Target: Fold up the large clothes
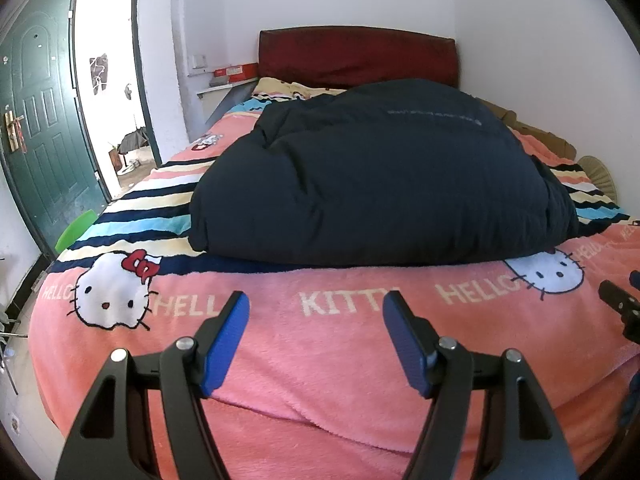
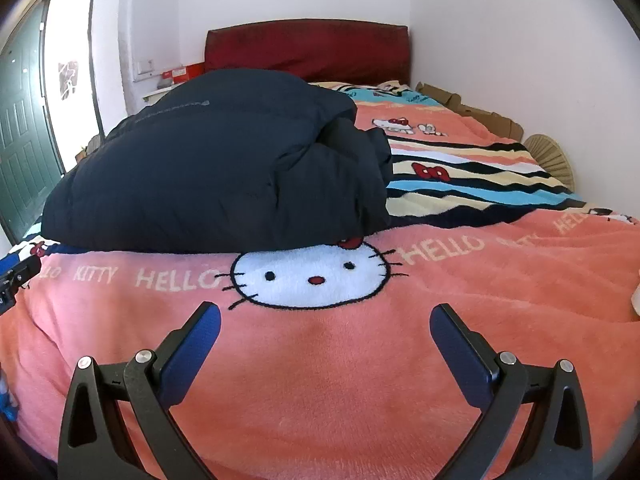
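Note:
A large dark navy padded jacket (image 1: pixel 372 176) lies folded in a thick bundle on the pink Hello Kitty blanket (image 1: pixel 280 360) in the middle of the bed. It also shows in the right wrist view (image 2: pixel 216 176), left of centre. My left gripper (image 1: pixel 316 312) is open and empty, hovering over the blanket short of the jacket's near edge. My right gripper (image 2: pixel 326 320) is open and empty, over the blanket in front of the jacket's right end. The right gripper's tip shows at the left wrist view's right edge (image 1: pixel 620 300).
A dark red headboard (image 1: pixel 356 56) stands against the white wall. A green door (image 1: pixel 36 128) stands open at the left. Brown cardboard (image 2: pixel 468 108) and a straw fan (image 2: pixel 552 156) lie along the bed's right side. A shelf with red boxes (image 1: pixel 236 72) is beside the headboard.

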The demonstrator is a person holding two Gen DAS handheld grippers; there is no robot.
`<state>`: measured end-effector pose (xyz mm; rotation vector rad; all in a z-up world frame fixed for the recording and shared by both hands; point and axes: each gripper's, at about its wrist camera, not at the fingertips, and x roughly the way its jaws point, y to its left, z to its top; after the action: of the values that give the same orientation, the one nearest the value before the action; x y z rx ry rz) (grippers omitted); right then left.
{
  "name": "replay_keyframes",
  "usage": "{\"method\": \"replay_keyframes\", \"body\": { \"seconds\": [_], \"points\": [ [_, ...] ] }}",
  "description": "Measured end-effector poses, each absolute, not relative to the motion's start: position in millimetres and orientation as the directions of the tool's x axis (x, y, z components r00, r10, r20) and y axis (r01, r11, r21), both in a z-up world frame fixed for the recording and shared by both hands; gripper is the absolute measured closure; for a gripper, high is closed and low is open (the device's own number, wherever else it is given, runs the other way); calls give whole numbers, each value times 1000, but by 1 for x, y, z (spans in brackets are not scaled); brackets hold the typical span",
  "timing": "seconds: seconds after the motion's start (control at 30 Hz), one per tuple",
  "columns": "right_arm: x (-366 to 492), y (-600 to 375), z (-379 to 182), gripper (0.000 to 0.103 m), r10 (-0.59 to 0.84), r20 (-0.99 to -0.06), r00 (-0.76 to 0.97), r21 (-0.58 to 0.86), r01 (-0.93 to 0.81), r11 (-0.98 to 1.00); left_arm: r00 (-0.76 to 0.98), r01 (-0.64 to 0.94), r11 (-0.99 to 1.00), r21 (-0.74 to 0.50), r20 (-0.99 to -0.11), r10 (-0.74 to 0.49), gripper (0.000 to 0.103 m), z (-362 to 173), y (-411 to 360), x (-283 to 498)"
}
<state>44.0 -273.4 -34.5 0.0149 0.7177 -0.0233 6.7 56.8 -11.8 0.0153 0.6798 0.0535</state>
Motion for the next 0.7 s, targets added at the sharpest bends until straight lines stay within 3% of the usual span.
{"method": "replay_keyframes", "body": {
  "seconds": [0.7],
  "points": [
    [41, -274, -29, 1, -16, -651, 759, 7, 27, 1000, 791, -39, 998, 58, -609, 66, 35, -9, 53, 1]
  ]
}}
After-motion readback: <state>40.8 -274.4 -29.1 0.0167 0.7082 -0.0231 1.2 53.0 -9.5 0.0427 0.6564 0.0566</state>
